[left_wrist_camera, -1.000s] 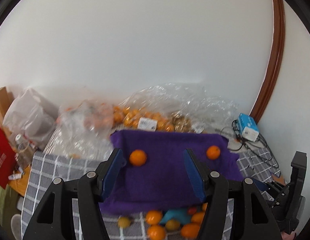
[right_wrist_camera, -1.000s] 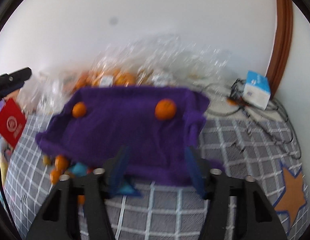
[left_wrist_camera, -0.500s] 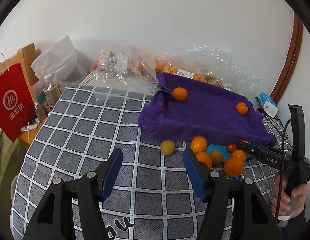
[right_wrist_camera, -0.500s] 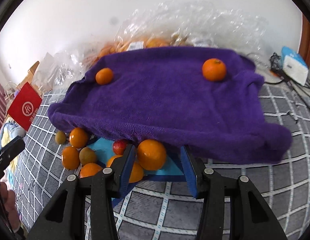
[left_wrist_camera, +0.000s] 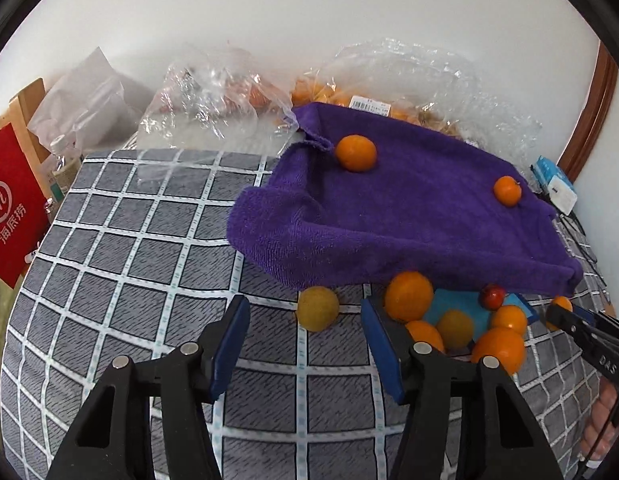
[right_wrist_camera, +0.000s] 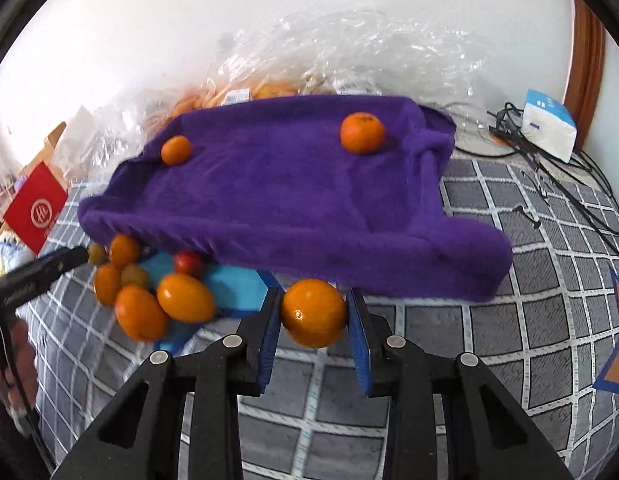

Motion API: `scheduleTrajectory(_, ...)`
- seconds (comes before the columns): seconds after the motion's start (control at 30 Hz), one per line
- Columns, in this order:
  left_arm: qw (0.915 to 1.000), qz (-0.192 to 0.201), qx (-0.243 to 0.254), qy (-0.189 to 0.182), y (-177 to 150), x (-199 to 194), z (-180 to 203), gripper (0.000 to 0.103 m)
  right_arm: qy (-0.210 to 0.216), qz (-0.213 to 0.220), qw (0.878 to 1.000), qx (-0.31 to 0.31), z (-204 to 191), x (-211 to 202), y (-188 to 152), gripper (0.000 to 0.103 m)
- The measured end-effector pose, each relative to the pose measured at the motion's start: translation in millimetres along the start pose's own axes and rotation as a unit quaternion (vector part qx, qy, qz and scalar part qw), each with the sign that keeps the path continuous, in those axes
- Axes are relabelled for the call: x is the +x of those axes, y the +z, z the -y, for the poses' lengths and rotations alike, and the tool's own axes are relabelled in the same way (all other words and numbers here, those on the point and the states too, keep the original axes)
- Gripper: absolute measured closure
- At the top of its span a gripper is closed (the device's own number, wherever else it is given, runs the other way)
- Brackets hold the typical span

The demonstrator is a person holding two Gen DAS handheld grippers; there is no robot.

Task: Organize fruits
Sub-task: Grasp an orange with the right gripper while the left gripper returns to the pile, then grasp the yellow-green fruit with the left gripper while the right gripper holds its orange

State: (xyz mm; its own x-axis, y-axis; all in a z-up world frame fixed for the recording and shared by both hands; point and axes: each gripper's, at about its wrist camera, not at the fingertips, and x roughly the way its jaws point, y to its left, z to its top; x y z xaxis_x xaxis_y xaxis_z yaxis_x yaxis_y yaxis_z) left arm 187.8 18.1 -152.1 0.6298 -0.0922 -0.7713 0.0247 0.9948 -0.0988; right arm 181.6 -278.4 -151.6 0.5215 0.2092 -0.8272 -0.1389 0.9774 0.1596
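Note:
In the right wrist view my right gripper has an orange between its blue pads, which touch both its sides while the jaws are closing. It sits at the front edge of a purple towel. In the left wrist view my left gripper hangs low over the checked cloth, its jaws closing, with a yellowish fruit just ahead between the fingertips, untouched. Several oranges and a red fruit lie on a blue tray half under the towel. Two oranges rest on top of the towel.
Clear plastic bags holding more fruit line the wall behind the towel. A red paper bag stands off the table's left edge. A white and blue box and black cables lie at the right.
Both grippers have come down toward the table. The right jaws narrowed onto the orange by the towel's edge. The left jaws narrowed and the yellowish fruit now sits between their tips.

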Motion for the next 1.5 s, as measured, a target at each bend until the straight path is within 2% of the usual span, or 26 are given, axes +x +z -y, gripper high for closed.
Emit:
scheduleTrajectory(0.03, 1.0, -0.005, 0.001, 0.004, -0.6, 4.7, 0.6, 0.06, -0.002, -0.005, 1.0, -0.004, -0.4, 4.2, -1.7, 0.071)
scheduleTrajectory(0.1, 0.9999, -0.01, -0.003, 0.001, -3.0, 11.7, -0.3, 0.069, -0.008, 0.003, 1.0, -0.012, -1.3, 7.8, -7.0, 0.07)
scheduleTrajectory(0.17, 1.0, 0.005, 0.003, -0.005, -5.9, 10.9, -0.4, 0.079, -0.009, 0.012, 1.0, -0.016, -2.7, 7.6, -9.5, 0.07)
scheduleTrajectory(0.27, 0.9996, 0.009, 0.002, -0.028, -10.1, 8.3, -4.6, 0.079, -0.014, 0.025, 1.0, -0.005, -0.2, 7.4, -10.6, 0.07)
scheduleTrajectory(0.37, 0.9993, 0.014, -0.002, -0.035, -15.0, 6.1, -5.9, 0.079, -0.017, 0.033, 0.999, 0.002, 1.8, 6.5, -11.7, 0.07)
scheduleTrajectory(0.5, 0.999, 0.014, -0.006, -0.042, -17.1, 6.8, -7.6, 0.079, -0.024, 0.022, 0.999, -0.013, -1.4, 7.3, -9.6, 0.071)
scheduleTrajectory(0.63, 0.9988, 0.013, -0.013, -0.046, -17.5, 7.1, -9.4, 0.079, -0.004, 0.022, 1.0, 0.006, 5.9, 6.4, -9.7, 0.071)
scheduleTrajectory(0.8, 0.9989, 0.012, -0.016, -0.044, -17.1, 8.3, -9.1, 0.078, 0.019, 0.022, 0.999, 0.024, 13.1, 7.4, -9.1, 0.07)
scheduleTrajectory(1.03, 0.9997, 0.01, -0.003, -0.023, -14.8, 11.5, -1.6, 0.078, 0.011, 0.028, 0.999, 0.017, 9.7, 7.1, -10.2, 0.071)
scheduleTrajectory(1.13, 0.9995, 0.014, -0.008, -0.028, -15.7, 9.4, -3.5, 0.08, 0.013, 0.031, 0.999, 0.017, 10.1, 5.0, -10.9, 0.071)
scheduleTrajectory(1.23, 0.9991, 0.026, -0.014, -0.03, -17.0, 4.6, -5.6, 0.08, 0.032, 0.042, 0.998, 0.028, 15.2, -0.2, -11.8, 0.071)
scheduleTrajectory(1.5, 0.9959, 0.078, 0.007, -0.045, -19.6, -15.2, 4.7, 0.08, 0.022, 0.085, 0.996, 0.008, 6.3, -17.6, -13.8, 0.071)
